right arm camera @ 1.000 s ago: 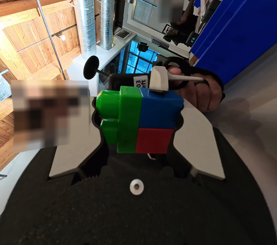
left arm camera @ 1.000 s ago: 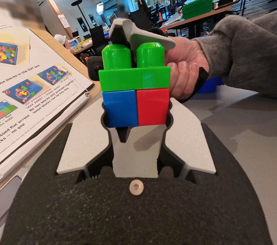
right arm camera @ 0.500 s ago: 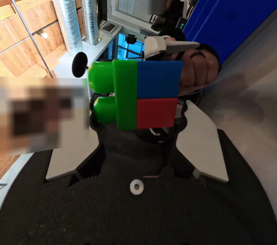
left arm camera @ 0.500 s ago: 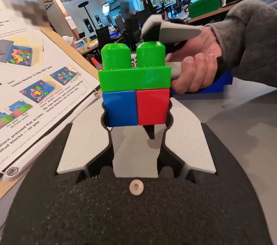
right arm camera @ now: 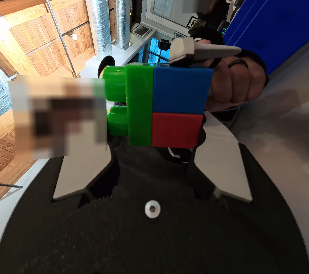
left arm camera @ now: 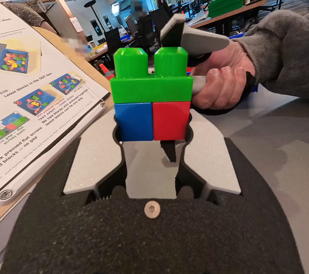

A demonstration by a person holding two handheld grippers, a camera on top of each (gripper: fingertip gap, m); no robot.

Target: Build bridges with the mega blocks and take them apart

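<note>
A small bridge is held in the air: a green two-stud block (left arm camera: 151, 90) sits across a blue block (left arm camera: 133, 122) and a red block (left arm camera: 169, 122). My left gripper (left arm camera: 153, 125) is shut on it, with its pads on the outer sides of the blue and red blocks. My right gripper (left arm camera: 170, 93) is turned a quarter turn and straddles the red end, one finger over the right stud and one under the red block. In the right wrist view the bridge lies sideways: green (right arm camera: 140, 107), blue (right arm camera: 180, 90), red (right arm camera: 175, 130). There the right gripper (right arm camera: 155, 125) has one fingertip hidden, so I cannot tell whether it clamps.
A white instruction board (left arm camera: 41, 107) leans close on the left. The grey tabletop (left arm camera: 259, 148) lies below. A person's hand (left arm camera: 222, 85) and grey sleeve hold the right gripper behind the bridge. A blue bin (right arm camera: 267, 15) stands near the left gripper's finger (right arm camera: 209, 50). Tip to tip, the grippers are about 5 centimeters apart.
The right gripper slid from the middle of the bridge towards the red end, its upper finger lifting off the studs and coming back down. The left gripper kept its hold.
</note>
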